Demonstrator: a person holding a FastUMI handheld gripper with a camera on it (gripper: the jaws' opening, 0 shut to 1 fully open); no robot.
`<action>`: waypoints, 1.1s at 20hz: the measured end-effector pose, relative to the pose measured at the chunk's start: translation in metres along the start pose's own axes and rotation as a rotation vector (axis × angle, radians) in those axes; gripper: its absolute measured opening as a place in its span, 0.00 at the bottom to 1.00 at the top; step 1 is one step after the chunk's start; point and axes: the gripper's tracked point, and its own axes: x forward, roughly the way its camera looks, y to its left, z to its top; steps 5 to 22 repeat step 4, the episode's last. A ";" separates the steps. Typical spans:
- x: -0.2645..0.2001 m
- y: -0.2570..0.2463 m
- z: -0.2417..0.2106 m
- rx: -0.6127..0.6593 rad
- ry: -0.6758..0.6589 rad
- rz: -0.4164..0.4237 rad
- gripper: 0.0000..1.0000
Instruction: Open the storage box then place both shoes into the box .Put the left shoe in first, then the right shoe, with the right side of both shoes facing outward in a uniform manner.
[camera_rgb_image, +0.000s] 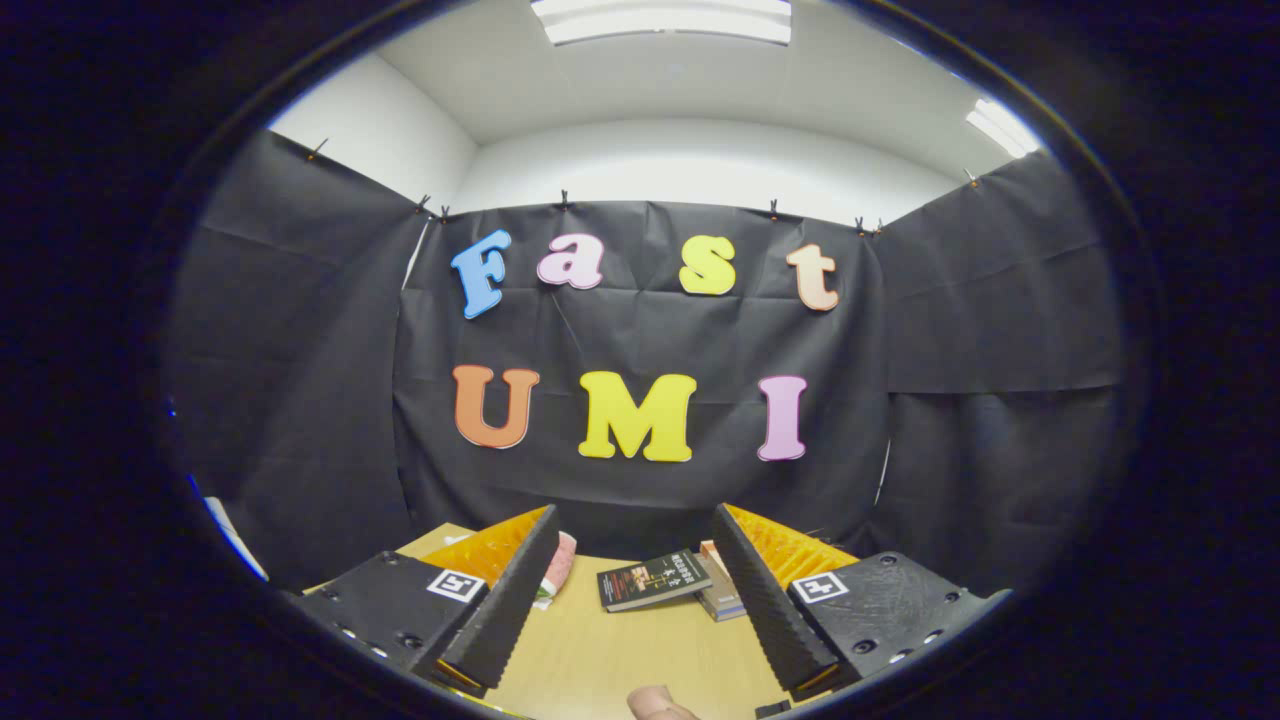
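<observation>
I see the gripper (635, 590) w/ fingers spread wide, nothing between them, held above a wooden table (600, 650). Just beyond the tips: a dark book (653, 580) lying flat, a second book (720, 592) touching its right side. Far left, behind left finger, a pink-white item (558, 570), can't tell what. Fingertip of a person (655, 703) near me. Can't spot box or shoes from here.

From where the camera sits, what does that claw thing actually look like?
The claw has two wedge-shaped fingers with ridged inner faces, standing apart with nothing between them over the wooden table. Each finger sits on a black block studded with screws and bears a small square black-and-white marker. Ribbed orange panels line the fingers' outer sides. A fingertip of the person shows just beneath.
</observation>
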 end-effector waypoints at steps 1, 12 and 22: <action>0.002 0.000 -0.001 0.005 0.005 -0.003 0.95; 0.005 0.004 -0.004 -0.001 0.015 0.001 0.95; 0.005 0.004 -0.004 -0.001 0.015 0.001 0.95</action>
